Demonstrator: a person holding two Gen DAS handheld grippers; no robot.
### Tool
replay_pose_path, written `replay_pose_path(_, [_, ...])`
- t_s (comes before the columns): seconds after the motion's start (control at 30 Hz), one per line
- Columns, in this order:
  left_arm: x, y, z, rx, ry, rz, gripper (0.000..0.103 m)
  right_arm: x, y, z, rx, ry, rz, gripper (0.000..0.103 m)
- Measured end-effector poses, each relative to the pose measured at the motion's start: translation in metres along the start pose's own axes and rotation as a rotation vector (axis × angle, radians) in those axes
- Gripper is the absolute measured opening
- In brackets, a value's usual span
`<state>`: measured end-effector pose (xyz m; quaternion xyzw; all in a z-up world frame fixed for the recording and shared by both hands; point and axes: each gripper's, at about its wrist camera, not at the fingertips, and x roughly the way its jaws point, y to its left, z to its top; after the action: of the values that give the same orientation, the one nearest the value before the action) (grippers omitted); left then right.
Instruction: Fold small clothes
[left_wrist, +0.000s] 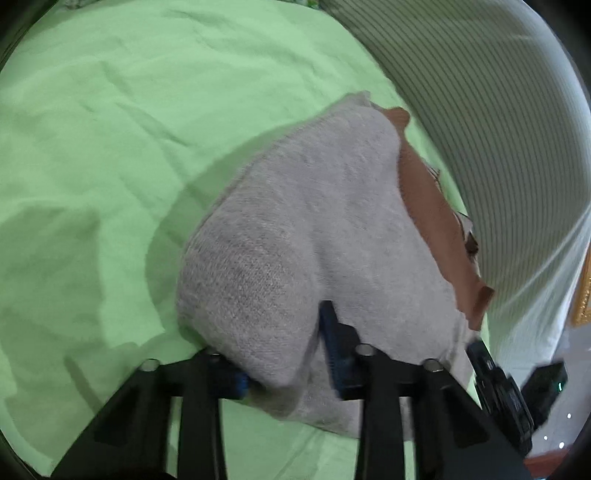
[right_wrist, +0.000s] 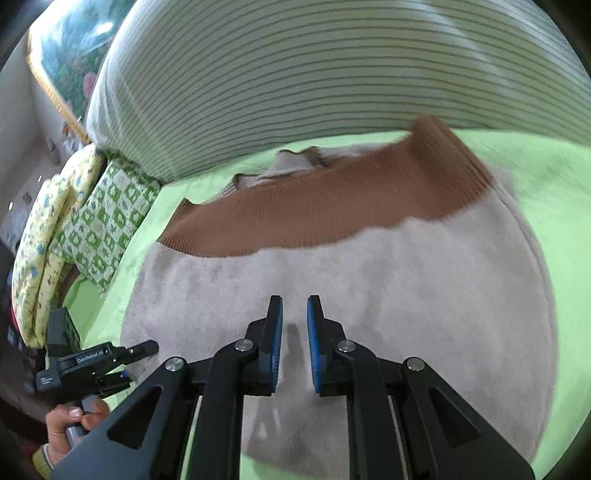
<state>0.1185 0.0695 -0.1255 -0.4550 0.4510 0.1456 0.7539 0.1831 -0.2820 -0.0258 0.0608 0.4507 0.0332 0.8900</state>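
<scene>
A small fuzzy knit sweater, pale grey-beige with a rust-brown ribbed band (right_wrist: 332, 258), lies spread on a light green bedsheet (left_wrist: 92, 147); its brown band faces the far edge of the bed, just short of a large white pillow with thin dark stripes (right_wrist: 314, 74), and its pale body reaches back toward the near edge; in the left wrist view the same sweater (left_wrist: 295, 240) sits toward the right side of the sheet, with the brown band running along the striped pillow (left_wrist: 498, 129).

The left gripper (left_wrist: 284, 354) has a fold of the pale knit bunched between its black, blue-padded fingers (left_wrist: 332, 347); the fabric drapes over the left finger and hides most of it, and the jaws look drawn in on the cloth; from the right wrist view this gripper (right_wrist: 129, 363) shows at the sweater's left edge, a bare hand (right_wrist: 70, 424) wrapped round its handle.

The right gripper (right_wrist: 294, 332) hovers over the middle of the pale body; its fingers stand a narrow gap apart with nothing between them; whether the tips touch the knit cannot be told.

At the left edge of the bed, beyond the sweater, lie a green-and-white patterned cushion (right_wrist: 107, 218) and a yellow floral quilted roll (right_wrist: 44, 240).
</scene>
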Motion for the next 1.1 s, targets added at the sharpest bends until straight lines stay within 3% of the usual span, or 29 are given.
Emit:
replay_pose_path(0.17, [-0.013,-0.02,-0.001,0.097,-0.056,0.007,0.019,0.051,-0.004,0.007,-0.03,0.098,-0.075,0.014])
replay_pose_path(0.27, [-0.026,-0.045,-0.003,0.198,-0.099,0.004,0.017,0.057,-0.011,0.002,-0.021,0.067,-0.034,0.014])
replay_pose_path(0.43, [-0.044,-0.113,-0.013,0.404,-0.15,-0.061,0.017,0.022,-0.032,0.003,0.144,0.025,0.058,0.014])
replay_pose_path(0.57, [-0.05,-0.184,-0.042,0.635,-0.154,-0.145,0.016,-0.016,-0.062,-0.007,0.283,-0.038,0.13,0.014])
replay_pose_path(0.67, [-0.038,-0.237,-0.08,0.828,-0.109,-0.241,0.016,-0.047,-0.096,-0.024,0.429,-0.099,0.191,0.025])
replay_pose_path(0.73, [-0.018,-0.257,-0.103,0.919,-0.037,-0.271,0.018,-0.071,-0.116,-0.036,0.507,-0.166,0.214,0.051])
replay_pose_path(0.8, [0.016,-0.267,-0.13,1.003,0.053,-0.254,0.028,-0.09,-0.135,-0.047,0.56,-0.223,0.228,0.066])
replay_pose_path(0.9, [0.058,-0.262,-0.157,1.079,0.148,-0.138,0.03,-0.098,-0.151,-0.058,0.629,-0.22,0.277,0.069])
replay_pose_path(1.03, [0.05,-0.24,-0.157,1.056,0.16,-0.132,0.041,-0.096,-0.147,-0.061,0.593,-0.185,0.284,0.071])
replay_pose_path(1.1, [0.038,-0.228,-0.155,1.044,0.132,-0.104,0.06,-0.089,-0.137,-0.06,0.56,-0.158,0.258,0.072])
